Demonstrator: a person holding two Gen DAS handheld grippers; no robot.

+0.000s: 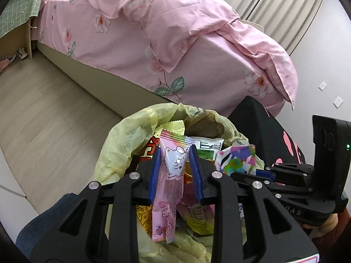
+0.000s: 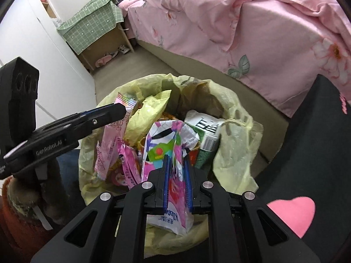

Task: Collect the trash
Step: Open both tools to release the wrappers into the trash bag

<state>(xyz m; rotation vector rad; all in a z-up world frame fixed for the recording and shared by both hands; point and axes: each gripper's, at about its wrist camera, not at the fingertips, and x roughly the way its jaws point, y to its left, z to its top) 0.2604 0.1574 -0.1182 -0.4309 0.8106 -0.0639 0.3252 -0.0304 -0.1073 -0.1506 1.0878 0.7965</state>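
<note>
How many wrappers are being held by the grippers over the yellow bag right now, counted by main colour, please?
Pale pink wrapper, in the left gripper: 1
Multicoloured wrapper, in the right gripper: 1
Total held: 2, both above the yellow bag.

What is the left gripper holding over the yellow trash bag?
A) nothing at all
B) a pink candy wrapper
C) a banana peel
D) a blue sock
B: the left gripper has its blue fingers pinched on a pink candy wrapper above the yellow trash bag.
</note>
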